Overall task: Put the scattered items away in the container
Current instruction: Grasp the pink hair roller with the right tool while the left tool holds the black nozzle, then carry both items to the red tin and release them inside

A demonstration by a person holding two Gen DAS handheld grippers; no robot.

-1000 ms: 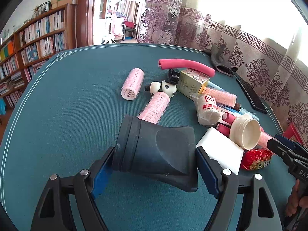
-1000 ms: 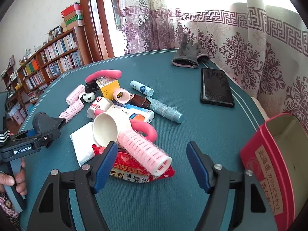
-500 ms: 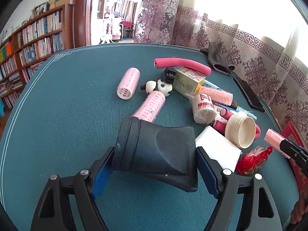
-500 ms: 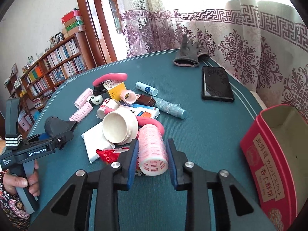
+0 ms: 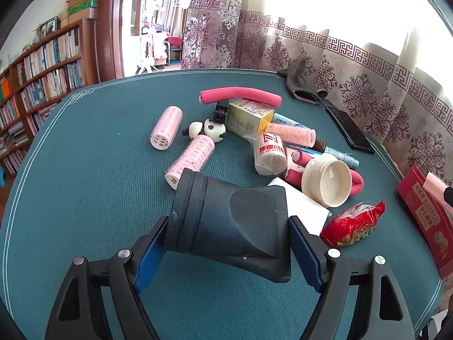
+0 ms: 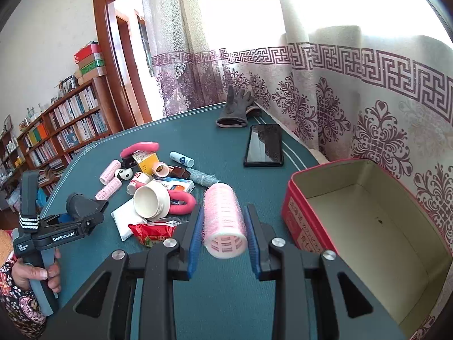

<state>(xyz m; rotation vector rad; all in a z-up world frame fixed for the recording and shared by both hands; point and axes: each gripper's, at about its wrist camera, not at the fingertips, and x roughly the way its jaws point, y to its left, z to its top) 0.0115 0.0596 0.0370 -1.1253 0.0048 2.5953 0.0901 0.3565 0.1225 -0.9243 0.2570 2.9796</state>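
I am looking across a teal tabletop (image 5: 70, 170) backed by patterned curtains, with bookshelves (image 5: 42, 65) off to the left. In the left wrist view my left gripper (image 5: 229, 243) is pinching a dark nozzle-shaped attachment (image 5: 229, 221), the jaws standing wide with both blue pads pressing on its sides. Beyond it the clutter is lying in a heap: two pink rollers (image 5: 167, 131) side by side, a long pink foam rod (image 5: 240, 96), a yellow box (image 5: 249, 117), a cream jar (image 5: 328, 182) tipped on its side, a white pad (image 5: 305, 204) and a red snack packet (image 5: 354, 223). The red tin (image 5: 424, 212) is showing at the far right edge.

In the right wrist view my right gripper (image 6: 223, 226) is clamping a pink hair roller (image 6: 223, 218); its jaws have just been closing and are now narrowed onto the roller, which is lying lengthwise between the pads, raised off the tabletop. The open tin (image 6: 300, 206) is sitting just to the right of it, its interior bare, near a black phone (image 6: 263, 146) and a grey glove (image 6: 235, 110). The heap is lying to the left, and at the left edge a hand (image 6: 36, 272) is holding the other gripper with the attachment in it.
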